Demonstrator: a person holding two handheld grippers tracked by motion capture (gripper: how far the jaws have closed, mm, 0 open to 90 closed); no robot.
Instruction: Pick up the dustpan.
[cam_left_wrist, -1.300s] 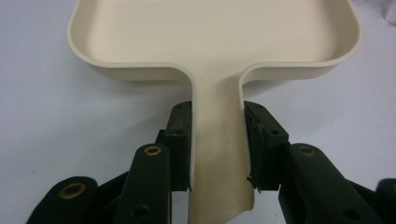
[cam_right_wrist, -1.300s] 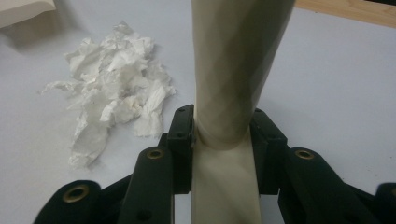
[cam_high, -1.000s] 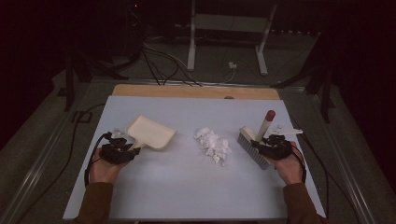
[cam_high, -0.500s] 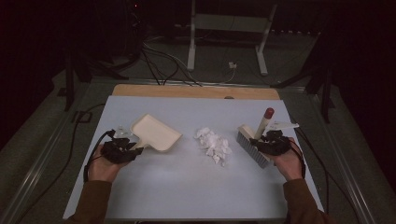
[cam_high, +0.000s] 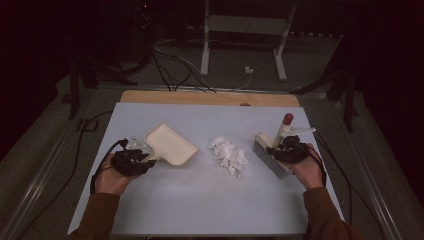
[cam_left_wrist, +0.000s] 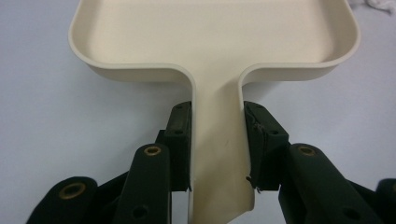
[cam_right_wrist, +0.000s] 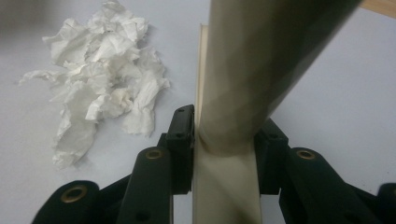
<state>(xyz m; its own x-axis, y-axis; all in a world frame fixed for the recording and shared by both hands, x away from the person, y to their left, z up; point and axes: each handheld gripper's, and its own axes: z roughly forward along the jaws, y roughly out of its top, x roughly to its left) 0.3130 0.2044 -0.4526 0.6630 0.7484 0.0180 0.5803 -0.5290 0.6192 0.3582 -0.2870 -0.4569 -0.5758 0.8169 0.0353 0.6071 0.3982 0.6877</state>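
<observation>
Left tool (cam_high: 142, 161) is clamping the handle of a cream dustpan (cam_high: 170, 144); in the left gripper view the jaws are pressing either side of that handle (cam_left_wrist: 217, 140), pan mouth pointing away. Right tool (cam_high: 285, 150) is clamped on the handle of a hand brush (cam_high: 270, 157), bristle block resting on the worktop (cam_high: 200, 200), red-tipped handle leaning up and away. Crumpled paper scraps (cam_high: 229, 155) are lying in a loose pile between the two, apart from both. Key relation: the pile is sitting to the left of the brush and to the right of the dustpan's open edge, slightly nearer the brush. Brush block's long axis is running diagonally, roughly broadside to the pile. Judging: sweeping leftward toward the pan is coming next.
</observation>
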